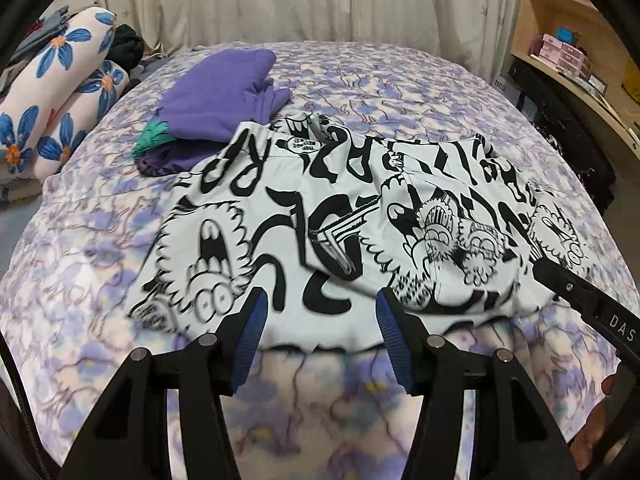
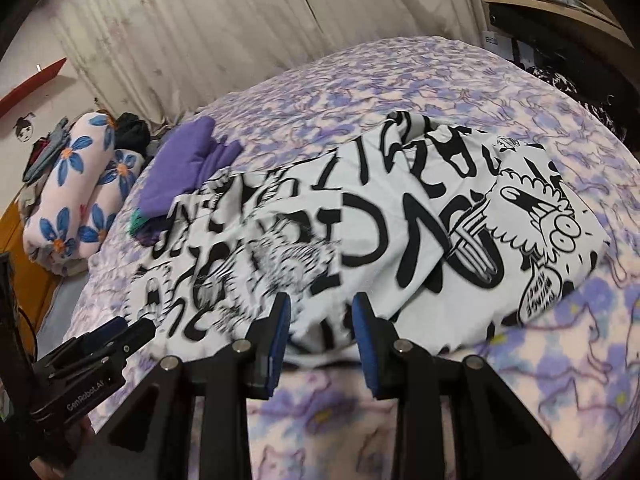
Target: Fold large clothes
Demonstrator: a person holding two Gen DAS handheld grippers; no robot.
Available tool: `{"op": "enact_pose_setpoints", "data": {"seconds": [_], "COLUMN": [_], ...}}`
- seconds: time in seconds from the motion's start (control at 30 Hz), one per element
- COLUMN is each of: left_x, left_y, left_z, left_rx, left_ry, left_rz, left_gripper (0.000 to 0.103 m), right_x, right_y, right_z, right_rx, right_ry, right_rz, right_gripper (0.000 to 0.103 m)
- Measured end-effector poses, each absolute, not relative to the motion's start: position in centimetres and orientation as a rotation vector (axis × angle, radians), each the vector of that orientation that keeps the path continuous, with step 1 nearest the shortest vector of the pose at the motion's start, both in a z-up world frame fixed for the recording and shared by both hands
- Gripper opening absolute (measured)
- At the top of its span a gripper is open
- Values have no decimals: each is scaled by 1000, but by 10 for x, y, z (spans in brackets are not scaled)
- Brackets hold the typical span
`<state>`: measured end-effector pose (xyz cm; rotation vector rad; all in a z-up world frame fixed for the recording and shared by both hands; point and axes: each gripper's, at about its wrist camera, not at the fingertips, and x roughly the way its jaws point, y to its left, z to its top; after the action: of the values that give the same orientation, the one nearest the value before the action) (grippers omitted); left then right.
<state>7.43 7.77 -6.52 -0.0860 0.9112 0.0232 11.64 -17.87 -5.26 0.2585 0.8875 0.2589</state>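
A white garment with black cartoon print [image 1: 320, 216] lies partly folded on the bed, also in the right wrist view [image 2: 360, 216]. My left gripper [image 1: 318, 308] is open, its blue pads just over the garment's near hem, holding nothing. My right gripper [image 2: 320, 312] is open with its fingertips at the near hem, a fold of cloth lying between the pads; it shows in the left wrist view [image 1: 560, 280] at the right. The left gripper shows at the lower left of the right wrist view [image 2: 132, 330].
A folded purple garment [image 1: 224, 96] lies beyond the printed one. A rolled flowered blanket [image 1: 60, 112] and dark clothes sit at the left. The bed has a purple flowered cover [image 1: 80, 280]. Wooden shelves [image 1: 568, 52] stand at the right, curtains behind.
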Motion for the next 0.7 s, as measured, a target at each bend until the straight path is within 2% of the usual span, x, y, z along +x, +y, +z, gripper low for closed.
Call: {"op": "enact_pose_setpoints", "data": {"seconds": [0.2,0.3,0.7], "left_x": [38,26,21], "left_y": [94,102,128], "left_z": [-51,-53,-111], "left_rx": [-91,-96,-196], "left_ry": [884,891,1022], "left_rz": [42,45,-1], "left_gripper": [65,66,66], "right_x": [92,83,86], "right_y": [-167,-160,-140], "right_z": [-36,-31,-62], "right_rx": [234,213,225], "right_ry": [868,858,916], "right_rz": [287,297,345], "right_gripper": [32,32,32]}}
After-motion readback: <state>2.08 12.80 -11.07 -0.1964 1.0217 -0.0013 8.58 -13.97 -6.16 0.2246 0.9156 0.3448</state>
